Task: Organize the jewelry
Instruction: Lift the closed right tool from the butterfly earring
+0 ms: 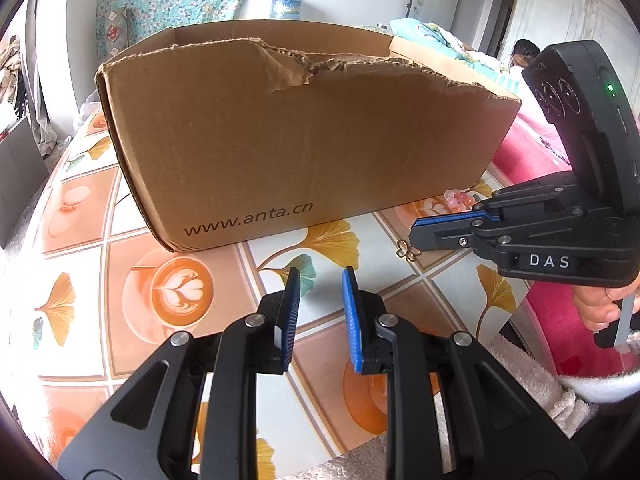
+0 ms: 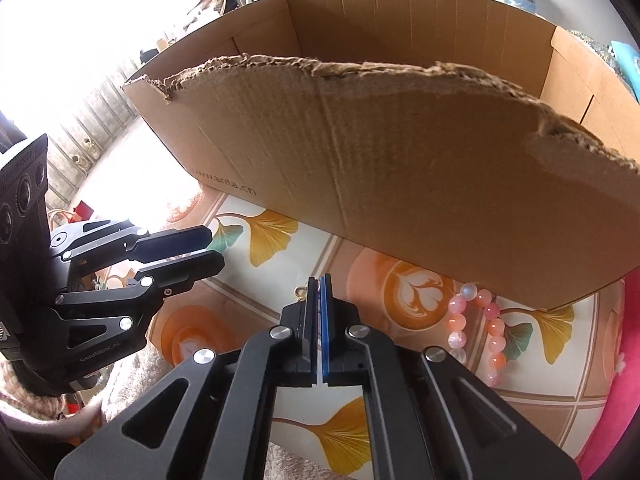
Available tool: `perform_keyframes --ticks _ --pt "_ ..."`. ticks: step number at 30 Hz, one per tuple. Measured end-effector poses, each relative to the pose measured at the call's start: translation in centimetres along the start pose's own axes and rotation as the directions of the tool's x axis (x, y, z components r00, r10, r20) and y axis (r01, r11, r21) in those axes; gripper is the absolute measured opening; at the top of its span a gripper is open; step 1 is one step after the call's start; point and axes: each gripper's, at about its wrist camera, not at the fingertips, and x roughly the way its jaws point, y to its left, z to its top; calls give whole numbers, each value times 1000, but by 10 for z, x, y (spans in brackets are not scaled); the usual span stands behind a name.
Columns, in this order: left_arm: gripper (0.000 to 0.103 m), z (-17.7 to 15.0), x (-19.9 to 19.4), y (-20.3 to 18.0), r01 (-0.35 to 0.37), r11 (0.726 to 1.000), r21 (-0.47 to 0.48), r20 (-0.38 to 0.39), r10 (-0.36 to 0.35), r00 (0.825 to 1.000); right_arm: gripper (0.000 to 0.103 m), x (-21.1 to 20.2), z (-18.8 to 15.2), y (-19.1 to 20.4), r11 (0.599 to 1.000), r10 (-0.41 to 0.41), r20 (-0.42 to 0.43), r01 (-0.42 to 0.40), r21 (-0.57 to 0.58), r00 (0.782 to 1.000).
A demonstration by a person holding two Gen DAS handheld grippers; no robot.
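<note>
A small gold charm (image 1: 408, 251) lies on the patterned tablecloth in front of a torn cardboard box (image 1: 280, 140). My right gripper (image 1: 414, 236) comes in from the right, its blue pads pressed together on the charm's edge. In the right wrist view the jaws of the right gripper (image 2: 319, 278) are shut, and the gold charm (image 2: 300, 291) sticks out to the left of the tips. A pink and orange bead bracelet (image 2: 494, 312) lies by the box's right corner. My left gripper (image 1: 322, 272) hovers over the cloth, open, with nothing between its fingers.
The cardboard box (image 2: 400, 180) is open-topped with a ragged near wall. The tablecloth (image 1: 180, 288) shows ginkgo leaves and coffee cups. Pink bedding (image 1: 532, 152) sits right of the table. A person (image 1: 524, 50) is far behind. The left gripper (image 2: 216, 246) is left of the charm.
</note>
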Motion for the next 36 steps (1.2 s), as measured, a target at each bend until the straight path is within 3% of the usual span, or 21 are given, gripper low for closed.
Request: perform_keyframes --ticks 2,5,7,11,13,15,20,26,27,28,36 --pt "20 0 1 -2 -1 1000 3 -2 1 1000 1 -2 0 -3 1000 9 -6 -9 16 1000" --pt "20 2 4 -4 -1 1000 2 -5 1 1000 11 -2 0 -7 1000 26 -14 -25 15 1000" --pt "20 2 5 -5 -1 1000 5 -7 1 1000 20 0 0 0 1000 8 -19 -8 -28 1000" --pt "20 1 5 -5 -3 1000 11 -9 3 1000 21 9 3 17 988 -65 -31 60 -143 997" --pt "20 1 4 -4 -2 1000 8 -8 2 1000 20 12 7 20 982 -78 -52 67 -176 996" --pt "20 1 4 -4 0 1000 4 -6 0 1000 12 15 12 18 983 -61 -82 46 -177 995" --pt "20 -1 2 -3 2 1000 1 0 -2 1000 12 24 18 21 985 -54 -111 35 -172 992" --pt "20 -4 -2 -1 -2 1000 3 -3 2 1000 12 24 19 17 989 -40 -111 23 -147 993" --pt "20 -5 -3 -1 -3 1000 5 -3 3 1000 2 24 19 17 989 -37 -109 21 -144 993" --pt "20 -5 -3 -1 -3 1000 6 -3 3 1000 0 17 18 9 990 -32 -112 16 -141 993" --pt "20 -3 -2 -11 6 1000 20 -9 -6 1000 0 -2 13 -8 997 -8 -69 3 -76 998"
